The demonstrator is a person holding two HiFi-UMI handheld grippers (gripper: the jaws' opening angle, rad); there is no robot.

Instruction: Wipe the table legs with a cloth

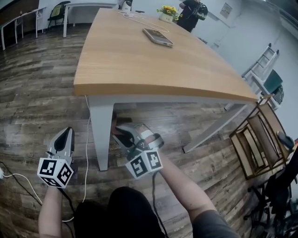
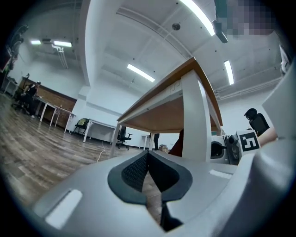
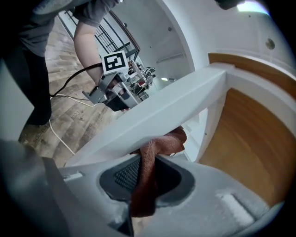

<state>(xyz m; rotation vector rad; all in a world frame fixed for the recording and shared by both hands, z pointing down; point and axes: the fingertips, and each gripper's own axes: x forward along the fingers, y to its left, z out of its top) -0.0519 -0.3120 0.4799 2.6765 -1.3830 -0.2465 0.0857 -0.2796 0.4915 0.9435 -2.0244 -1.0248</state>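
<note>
A wooden table (image 1: pixel 139 65) stands on the plank floor (image 1: pixel 37 93). A phone (image 1: pixel 157 36) lies mid-top, with a cable (image 1: pixel 136 18) and flowers (image 1: pixel 168 12) at the far edge.

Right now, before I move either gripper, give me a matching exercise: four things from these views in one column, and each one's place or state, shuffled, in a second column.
Things:
1. cloth
2. left gripper
3. phone
4. table leg

Place or state:
A. white, upright under a corner of the tabletop
B. lying flat on the tabletop
C. fingers shut, nothing between them
D. clamped in the right gripper, up against the table leg

Pairs: 1-D, 2-C, 3-B, 4-A.
</note>
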